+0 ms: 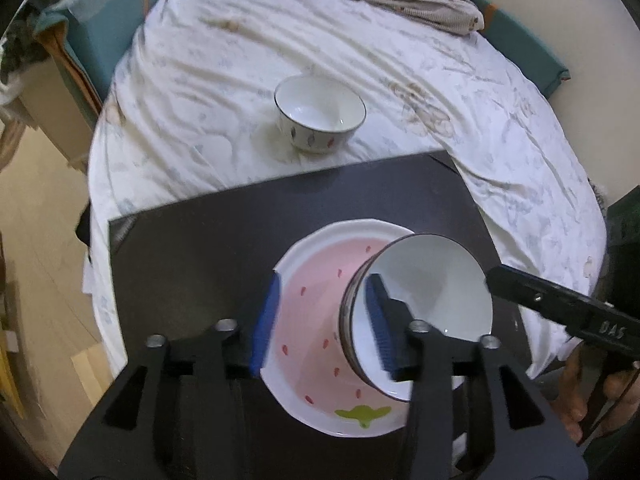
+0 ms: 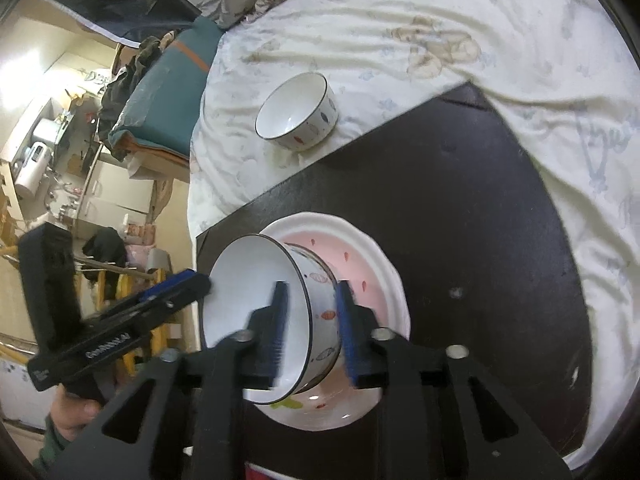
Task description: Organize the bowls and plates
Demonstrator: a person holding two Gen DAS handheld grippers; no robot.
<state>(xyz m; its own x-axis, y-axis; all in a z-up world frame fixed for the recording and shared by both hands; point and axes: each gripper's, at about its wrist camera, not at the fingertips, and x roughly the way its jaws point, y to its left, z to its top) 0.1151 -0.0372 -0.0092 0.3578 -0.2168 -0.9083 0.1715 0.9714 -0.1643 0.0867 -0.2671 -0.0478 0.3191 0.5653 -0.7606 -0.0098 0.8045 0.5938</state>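
Bowl [image 2: 280,316] tilted over the pink plate [image 2: 360,276] on the dark board [image 2: 460,200] is pinched at its wall by the right gripper [image 2: 312,328], the left gripper [image 1: 320,320] spread wide beside it, a second bowl [image 1: 320,114] resting farther off on the sheet [image 1: 480,120].

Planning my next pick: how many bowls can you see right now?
2. One bowl is tilted over the pink plate, its wall between the right gripper fingers; the other bowl sits on the bedsheet.
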